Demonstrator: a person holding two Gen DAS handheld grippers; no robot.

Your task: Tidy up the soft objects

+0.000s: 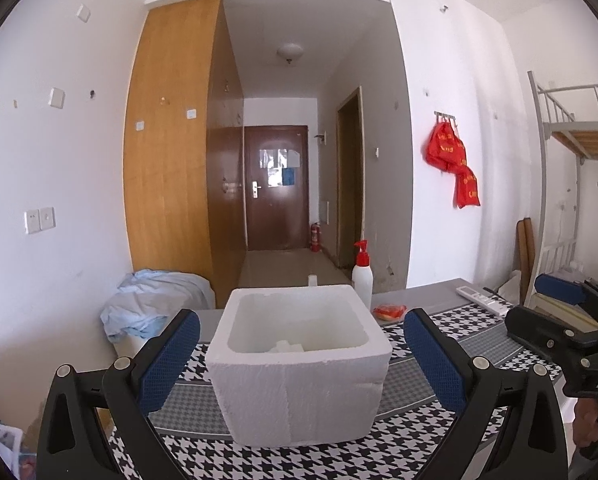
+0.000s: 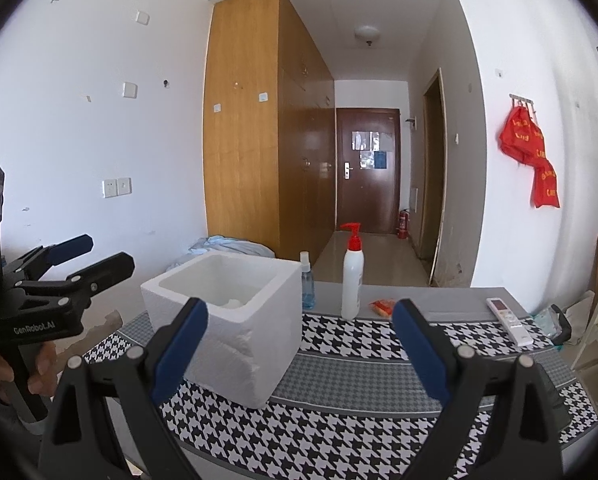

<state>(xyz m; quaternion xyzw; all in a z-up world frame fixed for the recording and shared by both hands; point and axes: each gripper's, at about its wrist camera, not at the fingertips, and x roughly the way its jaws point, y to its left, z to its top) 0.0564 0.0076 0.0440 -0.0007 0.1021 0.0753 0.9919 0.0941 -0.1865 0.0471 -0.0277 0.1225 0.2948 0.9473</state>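
Observation:
A white foam box (image 1: pixel 299 364) stands open on the houndstooth table cloth (image 1: pixel 379 456); it also shows in the right wrist view (image 2: pixel 227 320). Small white pieces (image 1: pixel 287 347) lie on its floor. A small orange-red soft packet (image 1: pixel 389 312) lies behind the box, also seen from the right (image 2: pixel 383 306). My left gripper (image 1: pixel 301 356) is open and empty, its fingers either side of the box front. My right gripper (image 2: pixel 299 344) is open and empty, just right of the box. The left gripper also shows at the left edge of the right wrist view (image 2: pixel 95 254).
A white pump bottle (image 2: pixel 352 280) with a red top and a small blue spray bottle (image 2: pixel 307 282) stand behind the box. A white remote (image 2: pixel 509 320) lies at the right. A bin with pale blue cloth (image 1: pixel 151 304) stands left of the table. A bunk bed frame (image 1: pixel 571 128) is at the right.

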